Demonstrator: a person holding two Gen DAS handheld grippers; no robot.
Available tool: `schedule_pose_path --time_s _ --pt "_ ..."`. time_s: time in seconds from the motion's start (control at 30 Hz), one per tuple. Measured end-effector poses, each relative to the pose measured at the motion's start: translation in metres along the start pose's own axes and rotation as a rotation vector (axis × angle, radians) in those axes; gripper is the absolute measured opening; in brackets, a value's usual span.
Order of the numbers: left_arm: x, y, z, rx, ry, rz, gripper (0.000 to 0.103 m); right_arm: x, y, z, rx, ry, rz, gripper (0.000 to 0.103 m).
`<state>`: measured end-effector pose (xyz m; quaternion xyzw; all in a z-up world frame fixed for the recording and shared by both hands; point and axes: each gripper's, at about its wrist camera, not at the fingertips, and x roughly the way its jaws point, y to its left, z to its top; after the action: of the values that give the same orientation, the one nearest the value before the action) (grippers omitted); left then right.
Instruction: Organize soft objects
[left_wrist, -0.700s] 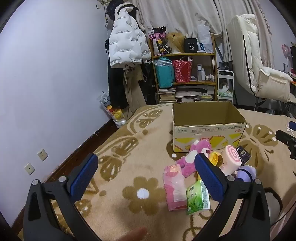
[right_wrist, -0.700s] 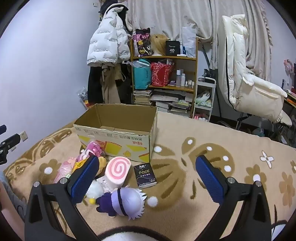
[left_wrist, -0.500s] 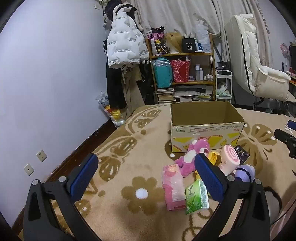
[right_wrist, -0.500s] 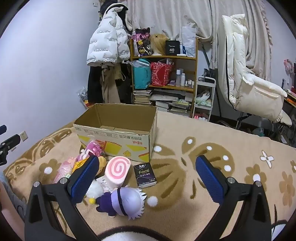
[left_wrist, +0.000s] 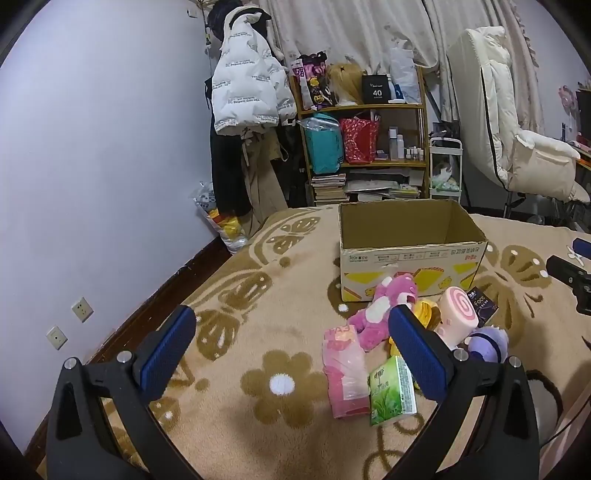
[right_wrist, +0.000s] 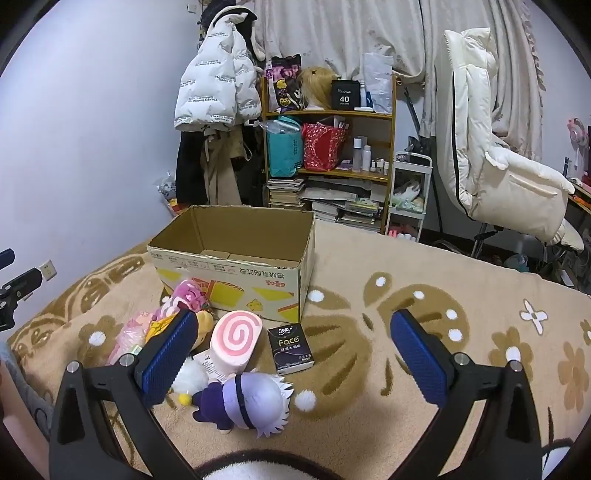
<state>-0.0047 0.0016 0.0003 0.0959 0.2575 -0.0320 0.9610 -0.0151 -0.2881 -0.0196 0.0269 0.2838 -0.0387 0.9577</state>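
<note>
An open, empty cardboard box (left_wrist: 410, 254) (right_wrist: 236, 273) stands on the flower-patterned blanket. In front of it lie a pink plush bear (left_wrist: 376, 312), a pink swirl roll plush (left_wrist: 458, 314) (right_wrist: 234, 341), a purple-and-white doll (right_wrist: 247, 404) (left_wrist: 487, 343), a yellow plush (right_wrist: 203, 326), a pink tissue pack (left_wrist: 343, 373), a green tissue pack (left_wrist: 391, 391) and a black tissue pack (right_wrist: 291, 349). My left gripper (left_wrist: 290, 347) is open and empty, held above the blanket left of the pile. My right gripper (right_wrist: 293, 350) is open and empty, above the doll and black pack.
A shelf (right_wrist: 328, 147) crammed with bags, books and bottles stands behind the bed, with coats (left_wrist: 247, 96) hanging to its left. A white padded chair (right_wrist: 491, 158) is at the right. The wall (left_wrist: 92, 166) runs along the left edge of the bed.
The left gripper has drifted slightly, so the box and pile sit a little more left in its view. The right view is unchanged. Both grippers stay open.
</note>
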Motion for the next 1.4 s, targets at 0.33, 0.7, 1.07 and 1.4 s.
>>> schedule_pose_path --time_s 0.33,0.7,1.07,1.4 --pt "0.0023 -0.0046 -0.0021 0.002 0.001 -0.003 0.103 0.0001 -0.0002 0.0 -0.001 0.003 0.0 0.103" --pt "0.0027 -0.0048 -0.0017 0.001 0.003 -0.002 0.103 0.0003 0.0006 0.0 -0.001 0.002 0.0 0.103" --pt "0.0032 -0.0057 -0.0023 0.001 0.004 -0.004 0.103 0.0006 0.0015 -0.0006 -0.002 0.002 0.0 0.103" --pt "0.0033 -0.0054 -0.002 0.0 0.005 -0.004 0.103 0.0016 0.0015 -0.001 -0.002 0.003 -0.001 0.103"
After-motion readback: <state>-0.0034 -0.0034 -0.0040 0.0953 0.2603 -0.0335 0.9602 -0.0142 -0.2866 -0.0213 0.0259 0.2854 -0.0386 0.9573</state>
